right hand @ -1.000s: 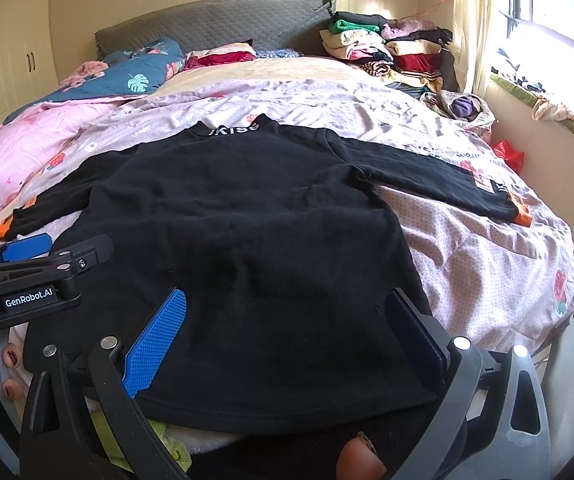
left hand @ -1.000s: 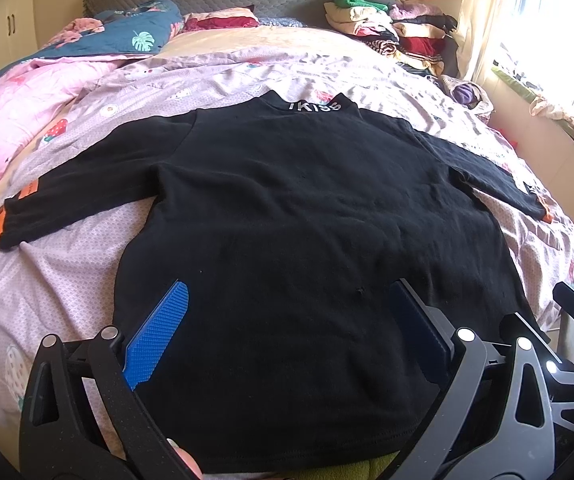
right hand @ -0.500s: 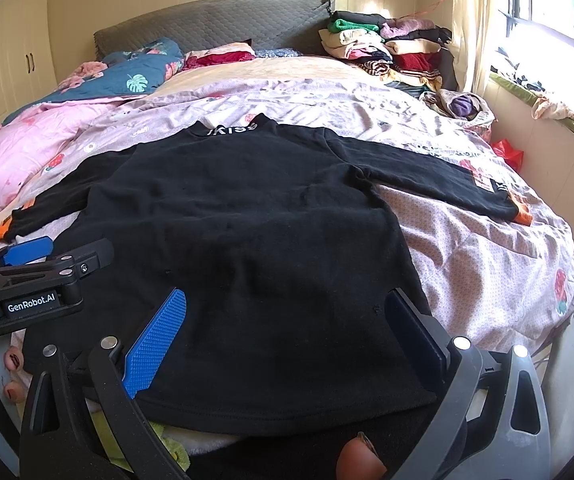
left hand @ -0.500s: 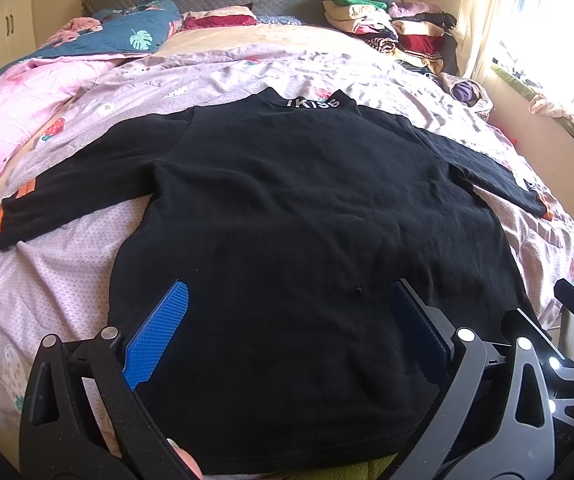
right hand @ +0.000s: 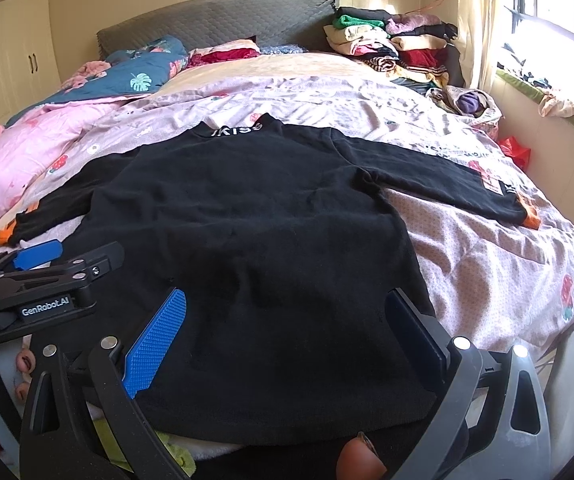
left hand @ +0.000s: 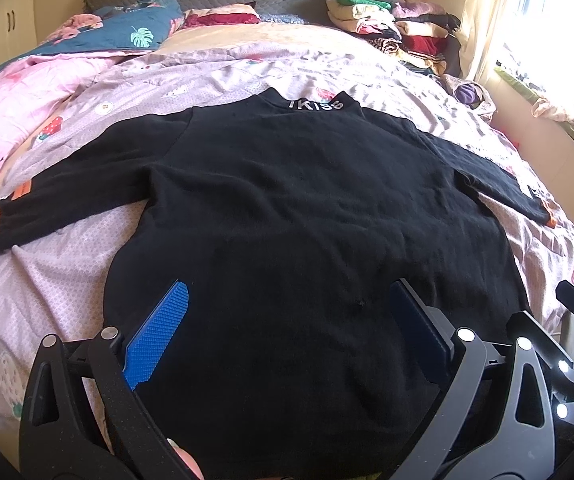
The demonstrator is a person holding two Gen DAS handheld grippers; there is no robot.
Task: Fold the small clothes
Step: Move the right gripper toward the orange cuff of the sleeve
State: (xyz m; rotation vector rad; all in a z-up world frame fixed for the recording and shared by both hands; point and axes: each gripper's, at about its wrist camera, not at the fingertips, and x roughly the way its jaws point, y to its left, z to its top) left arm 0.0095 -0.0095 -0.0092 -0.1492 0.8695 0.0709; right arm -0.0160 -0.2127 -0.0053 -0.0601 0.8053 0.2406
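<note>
A black long-sleeved top [left hand: 295, 216] [right hand: 247, 216] lies flat on the bed, sleeves spread out to both sides, collar with white lettering at the far end. Orange cuffs show at both sleeve ends. My left gripper [left hand: 287, 320] hovers open above the hem's left half, nothing between its blue fingers. My right gripper [right hand: 283, 324] is open too, over the hem's right half and holding nothing. The left gripper's body [right hand: 47, 288] also shows at the left of the right wrist view.
The bed carries a lilac patterned sheet [right hand: 487, 248], pink and blue quilts [left hand: 67, 64] at the far left, and a stack of folded clothes [right hand: 391, 44] at the far right by the headboard. A window and sill run along the right side.
Both grippers have barely shifted; the left wrist view has crept slightly forward over the top. Both stay open and the garment lies unmoved.
</note>
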